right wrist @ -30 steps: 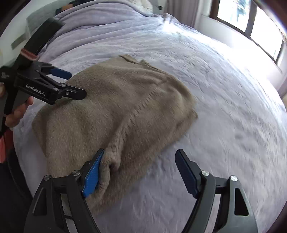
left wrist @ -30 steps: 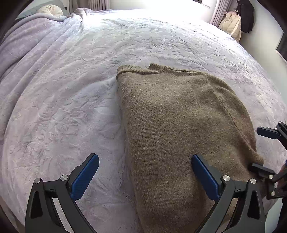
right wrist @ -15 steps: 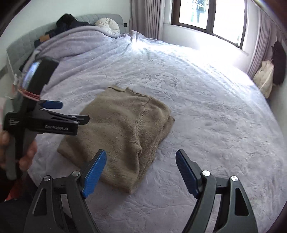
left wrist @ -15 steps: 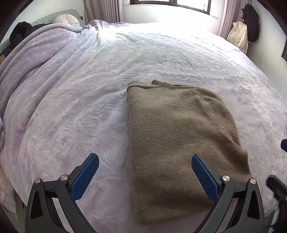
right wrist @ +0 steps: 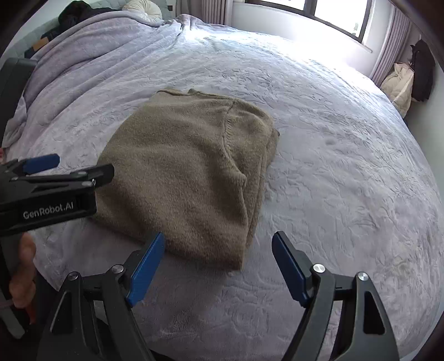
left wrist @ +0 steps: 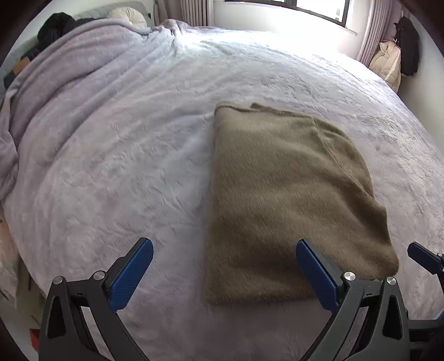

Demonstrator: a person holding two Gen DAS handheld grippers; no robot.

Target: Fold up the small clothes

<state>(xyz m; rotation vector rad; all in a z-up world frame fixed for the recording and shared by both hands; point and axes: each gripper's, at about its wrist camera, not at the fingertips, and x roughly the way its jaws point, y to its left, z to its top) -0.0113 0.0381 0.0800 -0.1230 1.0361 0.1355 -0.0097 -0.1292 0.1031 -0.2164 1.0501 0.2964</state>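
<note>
You face a wide bed under a lavender embossed bedspread (left wrist: 138, 166). Round cushion (right wrist: 143, 8) at the grey headboard. Window (right wrist: 333, 14) behind, bright daylight; pleated curtains (right wrist: 391, 47) right. Cream bag (left wrist: 388, 61) against white wall.

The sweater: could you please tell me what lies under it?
The folded sweater lies flat on the lavender bedspread, which shows all round it. Its own lower layers show at the right edge; anything between or beneath is covered.
</note>
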